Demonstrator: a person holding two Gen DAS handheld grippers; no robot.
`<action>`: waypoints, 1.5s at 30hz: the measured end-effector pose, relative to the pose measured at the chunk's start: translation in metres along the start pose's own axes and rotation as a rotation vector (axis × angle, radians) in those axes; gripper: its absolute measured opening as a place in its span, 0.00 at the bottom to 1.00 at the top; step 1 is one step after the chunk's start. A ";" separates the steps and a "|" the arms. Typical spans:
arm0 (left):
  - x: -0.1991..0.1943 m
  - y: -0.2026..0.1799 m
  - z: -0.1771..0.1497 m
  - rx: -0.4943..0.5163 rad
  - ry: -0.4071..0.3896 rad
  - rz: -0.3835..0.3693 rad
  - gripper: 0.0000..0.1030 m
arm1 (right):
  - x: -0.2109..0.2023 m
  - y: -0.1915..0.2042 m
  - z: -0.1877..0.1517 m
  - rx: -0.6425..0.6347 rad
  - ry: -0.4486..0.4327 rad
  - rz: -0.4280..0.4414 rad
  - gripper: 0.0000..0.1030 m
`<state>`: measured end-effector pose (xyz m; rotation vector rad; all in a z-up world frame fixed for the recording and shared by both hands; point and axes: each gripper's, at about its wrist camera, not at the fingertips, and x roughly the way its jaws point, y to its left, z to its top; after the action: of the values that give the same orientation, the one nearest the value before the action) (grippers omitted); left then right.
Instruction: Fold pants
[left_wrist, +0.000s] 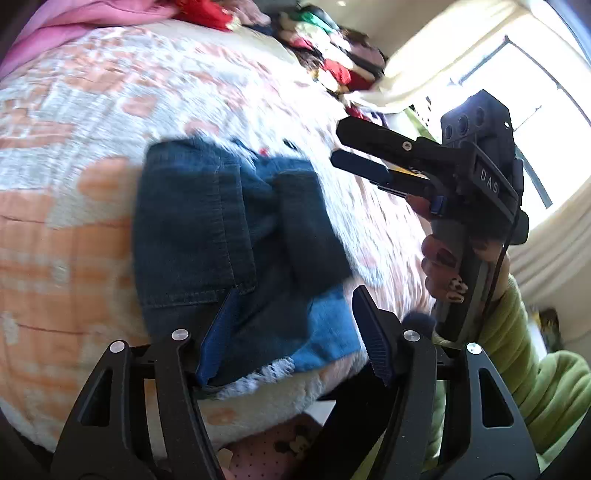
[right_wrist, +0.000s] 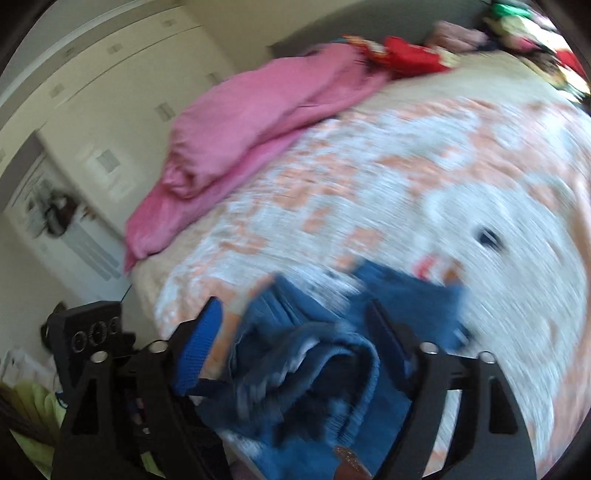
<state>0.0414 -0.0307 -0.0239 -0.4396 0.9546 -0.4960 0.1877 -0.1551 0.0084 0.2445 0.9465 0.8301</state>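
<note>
folded blue denim pants (left_wrist: 229, 236) mid-frame on bed | left gripper (left_wrist: 291, 332) parted, cloth between, unpinched | right gripper (right_wrist: 295, 339) wide, over pants

A bed (right_wrist: 369, 192) carries an orange-and-white patterned blanket (left_wrist: 74, 155). At its far edge lies a rumpled pink sheet (right_wrist: 251, 122), and beside that a red cloth (right_wrist: 410, 55). A heap of mixed clothes (left_wrist: 332, 55) sits at the bed's far corner, near cream curtains (left_wrist: 436, 59) by a bright window (left_wrist: 517, 96).
</note>
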 end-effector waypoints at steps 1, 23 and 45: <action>0.004 -0.003 -0.003 0.011 0.012 0.003 0.53 | -0.002 -0.005 -0.006 0.018 0.006 -0.012 0.84; 0.019 -0.012 -0.017 0.064 0.056 0.030 0.60 | 0.017 0.006 -0.039 -0.033 0.058 -0.049 0.30; -0.019 -0.021 -0.001 0.163 -0.036 0.213 0.91 | -0.045 0.012 -0.038 -0.080 -0.104 -0.238 0.96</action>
<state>0.0269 -0.0368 -0.0006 -0.1965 0.9062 -0.3680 0.1376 -0.1851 0.0202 0.1017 0.8242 0.6284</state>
